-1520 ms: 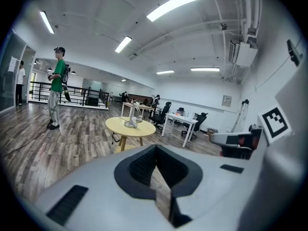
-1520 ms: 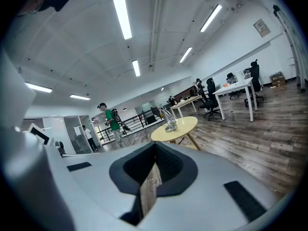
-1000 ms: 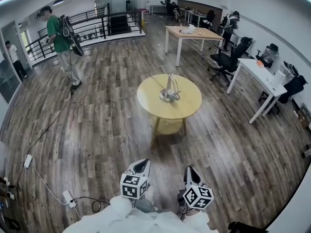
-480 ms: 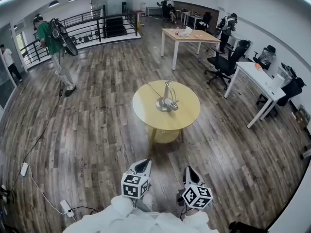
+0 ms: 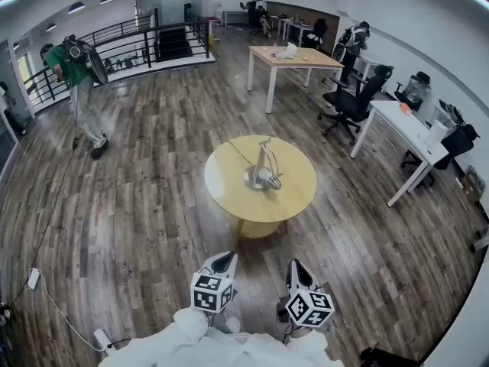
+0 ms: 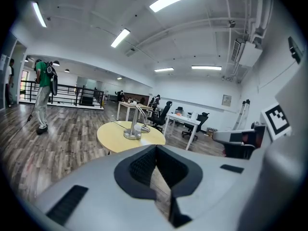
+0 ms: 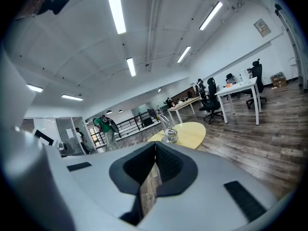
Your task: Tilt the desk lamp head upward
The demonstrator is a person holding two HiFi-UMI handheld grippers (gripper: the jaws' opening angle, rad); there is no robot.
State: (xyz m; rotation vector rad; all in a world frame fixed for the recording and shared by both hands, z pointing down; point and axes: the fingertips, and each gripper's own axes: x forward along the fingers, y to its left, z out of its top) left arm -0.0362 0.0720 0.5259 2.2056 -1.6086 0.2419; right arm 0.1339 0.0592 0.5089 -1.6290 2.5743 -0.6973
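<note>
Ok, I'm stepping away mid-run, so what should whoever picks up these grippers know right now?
Left gripper: shut, empty.
Right gripper: shut, empty.
Both are held near the body, well short of the round yellow table.
Desk lamp stands about mid-table, head drooping toward its base.
Done: nothing on the lamp yet.
Left: walk up, take the head, tilt it upward.
</note>
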